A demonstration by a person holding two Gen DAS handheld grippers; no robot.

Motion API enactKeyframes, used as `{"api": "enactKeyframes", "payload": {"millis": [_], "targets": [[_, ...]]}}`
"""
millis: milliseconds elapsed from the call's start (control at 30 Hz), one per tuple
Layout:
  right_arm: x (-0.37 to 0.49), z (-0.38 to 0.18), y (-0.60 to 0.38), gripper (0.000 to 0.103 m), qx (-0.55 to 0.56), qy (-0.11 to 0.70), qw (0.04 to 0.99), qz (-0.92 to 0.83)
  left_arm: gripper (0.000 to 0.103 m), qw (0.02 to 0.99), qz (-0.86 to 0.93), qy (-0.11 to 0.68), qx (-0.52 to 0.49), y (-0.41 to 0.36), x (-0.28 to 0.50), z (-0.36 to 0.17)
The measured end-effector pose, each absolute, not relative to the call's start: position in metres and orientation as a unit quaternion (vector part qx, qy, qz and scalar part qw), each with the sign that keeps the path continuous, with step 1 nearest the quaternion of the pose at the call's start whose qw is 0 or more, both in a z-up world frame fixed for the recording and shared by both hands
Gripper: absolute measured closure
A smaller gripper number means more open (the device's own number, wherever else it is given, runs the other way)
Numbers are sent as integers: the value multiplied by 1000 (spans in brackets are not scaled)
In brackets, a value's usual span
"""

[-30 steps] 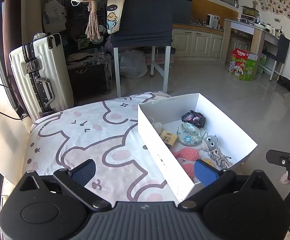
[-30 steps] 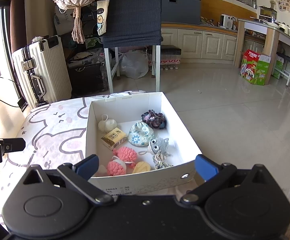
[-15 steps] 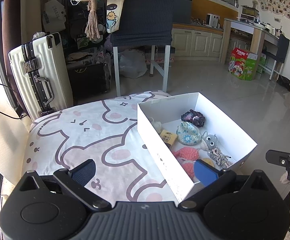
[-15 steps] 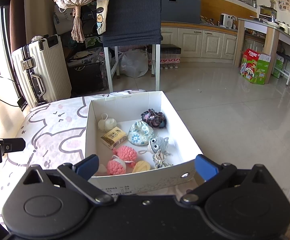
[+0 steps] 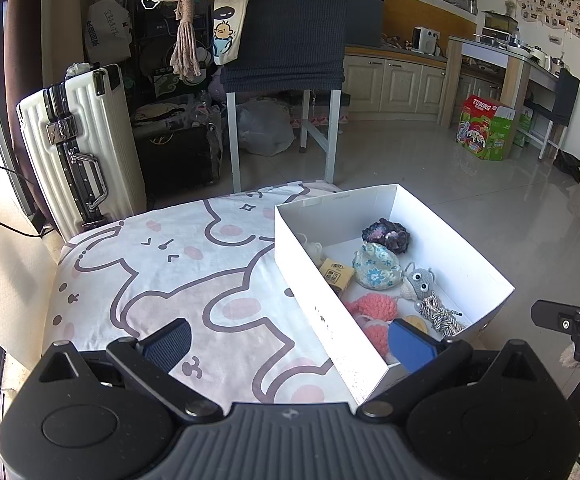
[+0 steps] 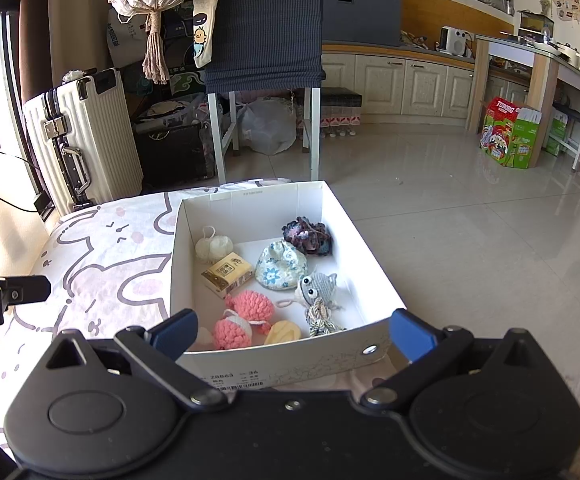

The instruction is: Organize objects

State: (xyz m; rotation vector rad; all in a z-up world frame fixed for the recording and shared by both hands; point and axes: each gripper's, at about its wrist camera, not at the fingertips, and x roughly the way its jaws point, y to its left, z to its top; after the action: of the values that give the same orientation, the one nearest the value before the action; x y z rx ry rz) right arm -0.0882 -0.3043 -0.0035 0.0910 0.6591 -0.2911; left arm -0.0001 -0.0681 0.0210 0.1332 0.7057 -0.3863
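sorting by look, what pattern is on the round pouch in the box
Pale with blue flowers; the pouch shows best in the right wrist view.

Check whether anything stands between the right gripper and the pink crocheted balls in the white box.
Only the near wall of the white cardboard box. The open right gripper sits just behind that wall, and the pink crocheted balls lie right beyond it. From above nothing covers them; a yellow piece lies beside them.

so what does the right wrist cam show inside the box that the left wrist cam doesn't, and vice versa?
Right wrist only: the whole white yarn ball, the yellow piece and the box's printed label.
Left wrist only: most of the cartoon blanket beside the box, and the right tongs at the frame edge.
Both: the white box, floral pouch, grey toy, pink crochet pieces; both tongs open and empty.
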Motion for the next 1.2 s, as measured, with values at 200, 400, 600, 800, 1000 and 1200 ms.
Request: {"api": "enactKeyframes", "payload": {"millis": [200, 400, 600, 800, 1000, 1200], "targets": [[-88, -4, -305, 0, 44, 323, 935, -143, 0, 918, -188, 343, 65, -68, 0, 21], [-88, -4, -305, 0, 44, 323, 935, -143, 0, 918, -188, 343, 65, -68, 0, 22], [-88, -5, -305, 0, 44, 323, 934, -143, 0, 918, -189, 343, 65, -68, 0, 22], [-88, -5, -305, 0, 45, 324, 934, -143, 0, 917, -188, 346, 65, -68, -2, 16], [-88, -7, -305, 0, 44, 324, 934, -143, 0, 917, -188, 346, 66, -68, -1, 16], [-88, -7, -305, 0, 45, 324, 934, -143, 0, 917, -188, 346, 66, -69, -1, 17]]}}
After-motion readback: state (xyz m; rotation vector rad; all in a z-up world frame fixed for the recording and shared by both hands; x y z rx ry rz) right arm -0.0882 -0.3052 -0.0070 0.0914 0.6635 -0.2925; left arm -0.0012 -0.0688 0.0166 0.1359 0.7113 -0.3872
